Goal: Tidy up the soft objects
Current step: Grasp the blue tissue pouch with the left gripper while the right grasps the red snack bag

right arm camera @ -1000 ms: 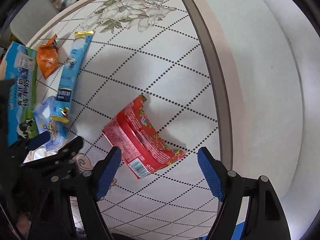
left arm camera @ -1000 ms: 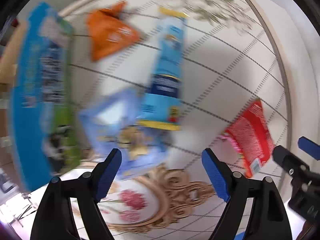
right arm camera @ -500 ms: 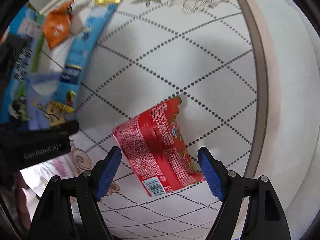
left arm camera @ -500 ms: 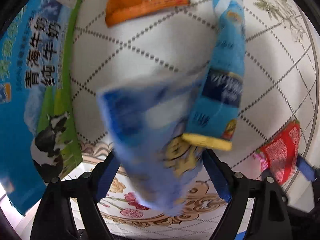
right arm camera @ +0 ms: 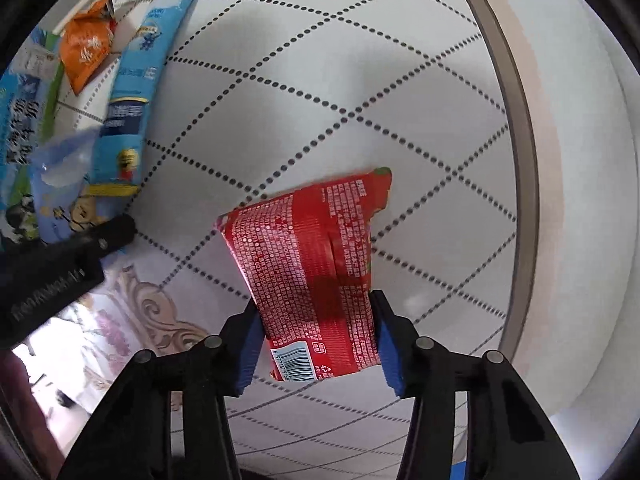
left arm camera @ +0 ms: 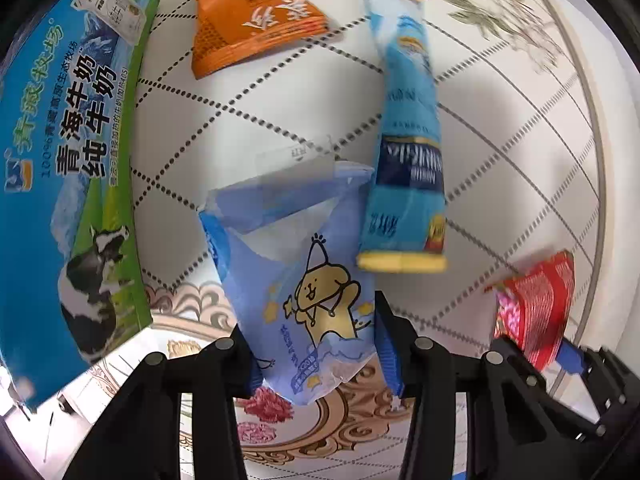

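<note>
At lower centre, left fingers (left arm camera: 316,354) pinch the blue bag (left arm camera: 304,280), right fingers (right arm camera: 316,350) the red pack (right arm camera: 312,272); sorting barely begun, orange pouch (left arm camera: 248,20) and tube (left arm camera: 408,152) left.

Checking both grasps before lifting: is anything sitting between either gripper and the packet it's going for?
Nothing visible. The left gripper already has the blue cartoon packet between its fingers, and the right gripper has the red packet between its fingers.

A home dining spot, it seems: ahead of the fingers spreads a round table (right arm camera: 400,80) with a diamond-dotted, flower-printed top, strewn with snack packets (left arm camera: 248,20), and a milk carton box (left arm camera: 68,152) sits off to the left fingers' side.
</note>
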Demonstrator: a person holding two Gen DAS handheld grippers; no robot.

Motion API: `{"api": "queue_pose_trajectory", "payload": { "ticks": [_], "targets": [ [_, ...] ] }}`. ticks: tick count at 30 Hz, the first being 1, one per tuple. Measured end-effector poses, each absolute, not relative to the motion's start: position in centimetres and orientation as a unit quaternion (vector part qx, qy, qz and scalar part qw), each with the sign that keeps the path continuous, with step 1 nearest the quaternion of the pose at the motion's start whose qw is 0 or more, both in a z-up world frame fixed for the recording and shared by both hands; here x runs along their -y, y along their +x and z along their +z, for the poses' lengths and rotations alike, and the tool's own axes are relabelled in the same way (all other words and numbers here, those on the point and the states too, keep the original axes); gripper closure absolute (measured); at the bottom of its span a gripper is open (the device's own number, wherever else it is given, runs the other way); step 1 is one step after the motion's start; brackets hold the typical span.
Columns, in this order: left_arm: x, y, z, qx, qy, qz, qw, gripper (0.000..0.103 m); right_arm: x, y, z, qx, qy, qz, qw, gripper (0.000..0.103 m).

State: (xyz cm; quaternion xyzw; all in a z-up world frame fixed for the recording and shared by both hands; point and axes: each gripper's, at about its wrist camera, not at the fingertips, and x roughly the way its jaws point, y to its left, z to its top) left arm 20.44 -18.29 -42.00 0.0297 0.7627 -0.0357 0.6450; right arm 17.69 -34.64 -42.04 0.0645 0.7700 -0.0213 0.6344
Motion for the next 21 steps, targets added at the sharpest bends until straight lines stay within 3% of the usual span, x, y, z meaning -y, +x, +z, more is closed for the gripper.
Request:
{"api": "queue_pose_trajectory", "payload": {
  "ticks": [11, 21],
  "targets": [
    [15.6, 14.9, -32.1, -0.705, 0.031, -0.117, 0.699, 0.062, 36.0, 15.5, -35.3, -0.735, 0.126, -0.024, 0.666, 0.052],
    [4.1, 19.3, -19.7, -0.638, -0.014, -0.110, 0.762, 0.061, 27.3, 18.2, -24.6, -0.673, 0.158, 0.051, 0.721, 0.052]
  ]
}}
